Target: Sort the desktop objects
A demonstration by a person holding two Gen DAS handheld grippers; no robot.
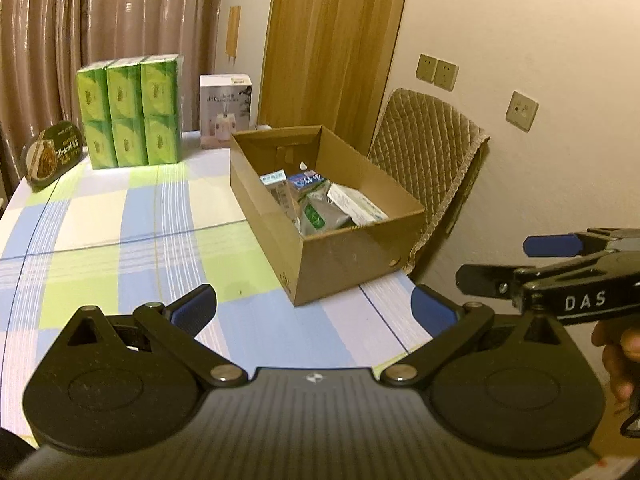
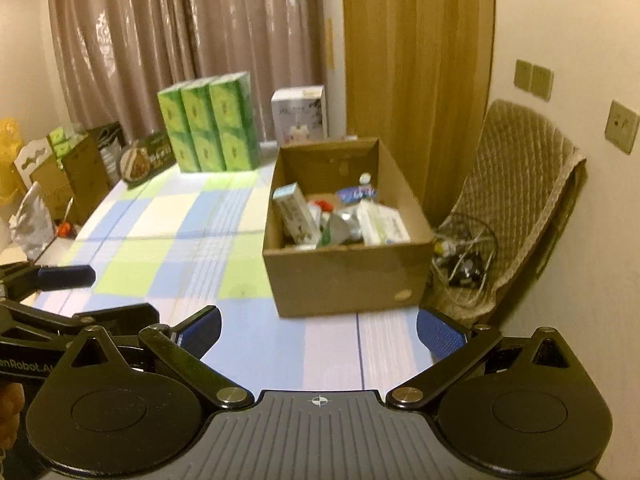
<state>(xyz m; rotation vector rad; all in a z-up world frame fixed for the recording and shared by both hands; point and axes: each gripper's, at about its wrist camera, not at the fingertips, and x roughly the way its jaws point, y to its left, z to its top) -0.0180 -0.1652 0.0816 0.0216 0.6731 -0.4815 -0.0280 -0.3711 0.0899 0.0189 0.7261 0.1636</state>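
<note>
Left wrist view: left gripper [image 1: 314, 312], bottom centre, jaws spread wide, nothing between them, held low above the checked tablecloth [image 1: 120, 220]. Cardboard box [image 1: 344, 252], centre right, lies ahead and slightly right of the gripper; its long axis runs away toward the upper left. Contents: assorted small packets and cartons [image 1: 316, 200], already inside. Green tissue packs [image 1: 130, 112], white carton [image 1: 226, 110] and dark oval package [image 1: 52, 156] stand upper left, well apart. Right gripper [image 1: 560, 264] enters at the right edge, a hand [image 1: 618, 356] beneath it.

Right wrist view: right gripper [image 2: 318, 332], bottom centre, likewise wide open and empty. Box [image 2: 344, 280] lies straight ahead, near; this gripper seems the better aligned. Left gripper [image 2: 64, 280] shows at the left edge. No loose item is visible on the near cloth, so sorting looks largely done.
</note>
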